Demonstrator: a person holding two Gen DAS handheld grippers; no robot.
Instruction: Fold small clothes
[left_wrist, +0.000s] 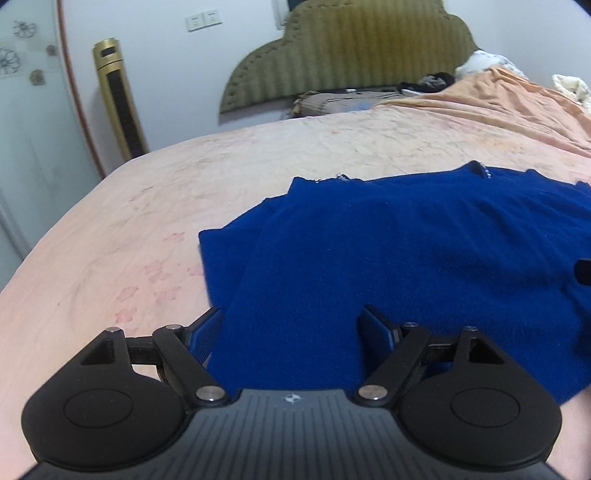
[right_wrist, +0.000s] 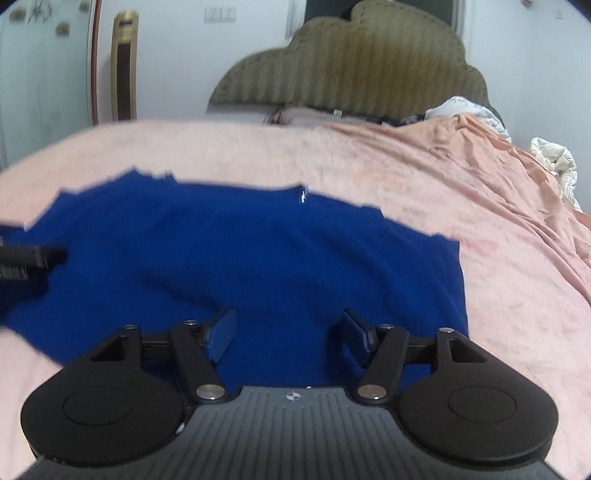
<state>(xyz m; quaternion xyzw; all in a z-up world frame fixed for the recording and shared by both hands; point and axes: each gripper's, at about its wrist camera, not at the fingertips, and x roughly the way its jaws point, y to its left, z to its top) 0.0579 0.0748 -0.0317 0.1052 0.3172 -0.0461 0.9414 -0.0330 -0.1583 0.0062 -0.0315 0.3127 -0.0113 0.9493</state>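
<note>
Left gripper (left_wrist: 293, 323): jaws spread wide, blue sweater (left_wrist: 406, 258) running between them, no visible pinch. Right gripper (right_wrist: 288, 330): jaws also wide apart, low over the sweater's near hem; can't tell if the pads touch fabric. Sweater lies flat on the pink bed (left_wrist: 129, 221), its right side cut off in the left view. Edges blurred. Beyond: orange sheet (right_wrist: 480, 155), olive headboard (right_wrist: 351, 66), gold tower fan (left_wrist: 118, 96) by the wall.
</note>
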